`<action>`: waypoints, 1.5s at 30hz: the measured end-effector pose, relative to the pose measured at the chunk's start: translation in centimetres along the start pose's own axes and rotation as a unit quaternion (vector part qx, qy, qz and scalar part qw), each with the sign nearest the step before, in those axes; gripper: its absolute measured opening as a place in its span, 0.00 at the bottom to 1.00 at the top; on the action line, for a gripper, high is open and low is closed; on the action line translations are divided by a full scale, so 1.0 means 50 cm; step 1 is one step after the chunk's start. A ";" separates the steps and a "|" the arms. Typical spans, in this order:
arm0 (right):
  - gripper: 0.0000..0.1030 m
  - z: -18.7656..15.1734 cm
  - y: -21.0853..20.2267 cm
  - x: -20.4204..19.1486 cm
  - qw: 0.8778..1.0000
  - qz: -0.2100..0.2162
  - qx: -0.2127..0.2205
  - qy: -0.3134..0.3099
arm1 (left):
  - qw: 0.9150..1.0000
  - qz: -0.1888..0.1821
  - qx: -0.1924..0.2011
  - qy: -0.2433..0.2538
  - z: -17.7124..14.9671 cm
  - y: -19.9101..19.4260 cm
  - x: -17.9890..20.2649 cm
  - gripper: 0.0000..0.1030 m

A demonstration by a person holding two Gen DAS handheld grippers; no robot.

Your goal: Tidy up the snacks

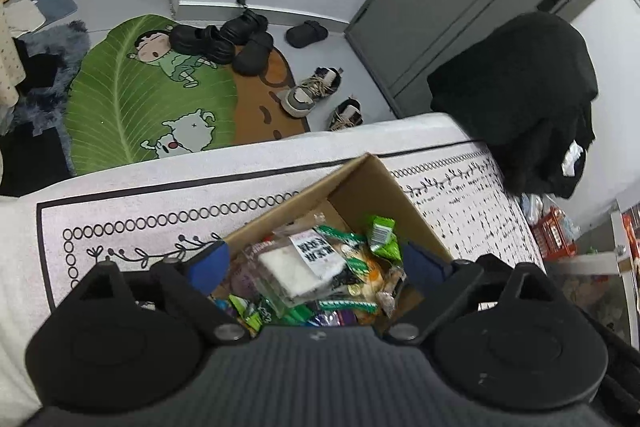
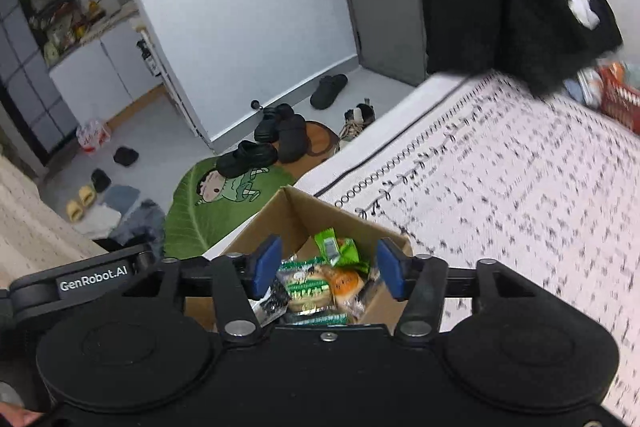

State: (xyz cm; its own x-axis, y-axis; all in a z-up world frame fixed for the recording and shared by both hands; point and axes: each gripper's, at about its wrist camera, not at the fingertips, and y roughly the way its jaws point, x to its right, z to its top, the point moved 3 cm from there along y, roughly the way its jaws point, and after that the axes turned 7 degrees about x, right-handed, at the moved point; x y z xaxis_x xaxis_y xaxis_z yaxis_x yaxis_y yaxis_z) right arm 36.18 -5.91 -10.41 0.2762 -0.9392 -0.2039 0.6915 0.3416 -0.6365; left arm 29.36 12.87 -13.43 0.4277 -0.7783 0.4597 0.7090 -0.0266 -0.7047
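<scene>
An open cardboard box (image 1: 372,187) full of wrapped snacks sits on a white patterned cloth (image 1: 160,219). In the left wrist view a clear packet with a white block and a black-and-white label (image 1: 298,265) lies on top, with a green packet (image 1: 384,235) behind it. My left gripper (image 1: 316,263) hovers over the box, open, nothing between its blue pads (image 1: 210,265). In the right wrist view the same box (image 2: 304,211) shows a green packet (image 2: 338,251) and an orange-wrapped bun (image 2: 346,283). My right gripper (image 2: 328,269) is open above them, holding nothing.
A black garment (image 1: 516,95) is draped at the far right end of the cloth. A red basket (image 1: 556,235) stands beyond that edge. On the floor lie a green leaf rug (image 1: 140,103), black clogs (image 1: 224,39) and sneakers (image 1: 312,91). A grey cabinet (image 1: 460,7) stands behind.
</scene>
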 end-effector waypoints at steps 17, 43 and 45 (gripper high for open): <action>0.96 -0.047 -0.155 0.094 0.996 -0.072 0.037 0.037 | 0.991 -0.031 -0.022 0.128 -0.057 -0.033 0.099 1.00; 0.99 -0.092 -0.443 0.134 0.991 -0.086 0.095 0.046 | 0.986 -0.047 0.032 0.155 -0.119 -0.324 0.139 1.00; 0.99 -0.095 -0.460 0.135 0.990 -0.087 0.099 0.042 | 0.986 -0.051 0.034 0.157 -0.127 -0.347 0.136 1.00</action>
State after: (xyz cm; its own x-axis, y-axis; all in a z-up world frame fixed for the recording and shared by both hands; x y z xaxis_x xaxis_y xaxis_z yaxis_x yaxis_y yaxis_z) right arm 18.96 -20.27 -0.69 0.0898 -0.9813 -0.1705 0.8439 0.1658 -0.5101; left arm 16.40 4.05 -1.48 0.1653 -0.9297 0.3291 0.7797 -0.0812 -0.6209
